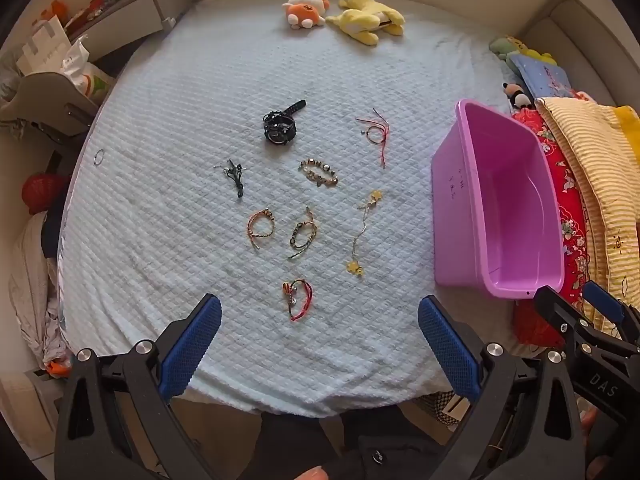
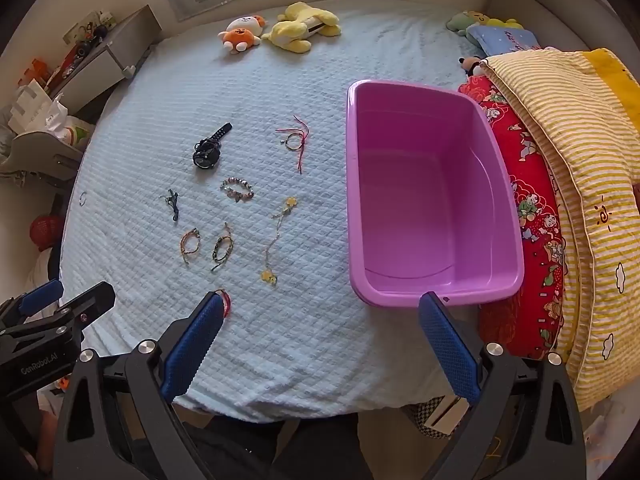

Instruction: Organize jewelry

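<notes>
Jewelry lies scattered across the bed (image 1: 160, 120), the red cord bracelet (image 1: 298, 299) nearest, beside an empty purple bin (image 2: 432, 200) likely meant for collecting. Left gripper (image 1: 320, 344) and right gripper (image 2: 320, 340) hover spread wide, holding nothing, apparently ready to start.

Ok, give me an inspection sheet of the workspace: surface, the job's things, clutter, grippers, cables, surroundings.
Surface: light blue quilted bedspread.
Job's things: black watch, beaded bracelet, red cord bracelet nearest, long chain with yellow charms and other small bracelets, all loose on the bedspread; purple tub holds nothing.
Clutter: plush toys at the far end; small ring near the left edge.
Grippers: left gripper and right gripper both open, holding nothing.
Cables: nothing seen.
Surroundings: striped blanket and red quilt beside the tub.
</notes>
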Action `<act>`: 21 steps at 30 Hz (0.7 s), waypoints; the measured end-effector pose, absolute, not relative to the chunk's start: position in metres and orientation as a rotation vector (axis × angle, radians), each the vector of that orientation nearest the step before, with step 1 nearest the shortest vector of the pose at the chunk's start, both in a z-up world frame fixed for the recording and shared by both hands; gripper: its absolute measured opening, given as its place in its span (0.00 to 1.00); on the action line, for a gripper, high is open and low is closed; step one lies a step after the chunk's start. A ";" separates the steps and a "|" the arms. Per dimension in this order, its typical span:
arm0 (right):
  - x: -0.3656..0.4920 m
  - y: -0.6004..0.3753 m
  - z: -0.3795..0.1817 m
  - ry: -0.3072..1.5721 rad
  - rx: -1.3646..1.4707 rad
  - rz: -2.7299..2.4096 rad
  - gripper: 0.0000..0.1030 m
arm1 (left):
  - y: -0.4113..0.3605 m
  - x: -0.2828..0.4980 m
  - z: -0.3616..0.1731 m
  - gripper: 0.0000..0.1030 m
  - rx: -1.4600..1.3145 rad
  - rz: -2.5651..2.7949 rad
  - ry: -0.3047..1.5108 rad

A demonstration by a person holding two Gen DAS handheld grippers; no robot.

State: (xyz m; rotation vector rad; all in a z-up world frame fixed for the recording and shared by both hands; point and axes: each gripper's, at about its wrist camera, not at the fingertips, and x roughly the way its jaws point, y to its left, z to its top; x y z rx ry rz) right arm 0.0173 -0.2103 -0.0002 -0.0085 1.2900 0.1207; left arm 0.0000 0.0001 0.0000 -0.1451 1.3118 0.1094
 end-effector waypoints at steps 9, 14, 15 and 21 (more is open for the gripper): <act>0.014 -0.210 0.001 1.289 -0.007 0.121 0.91 | 0.002 -0.001 0.004 0.94 -0.145 0.113 1.306; 0.012 -0.210 0.003 1.288 -0.007 0.122 0.91 | 0.004 -0.001 0.010 0.94 -0.158 0.105 1.305; 0.012 -0.209 0.003 1.287 -0.007 0.122 0.91 | 0.005 -0.001 0.010 0.94 -0.157 0.106 1.304; 0.011 -0.207 0.006 1.284 -0.009 0.121 0.91 | 0.005 -0.005 0.005 0.94 -0.158 0.117 1.300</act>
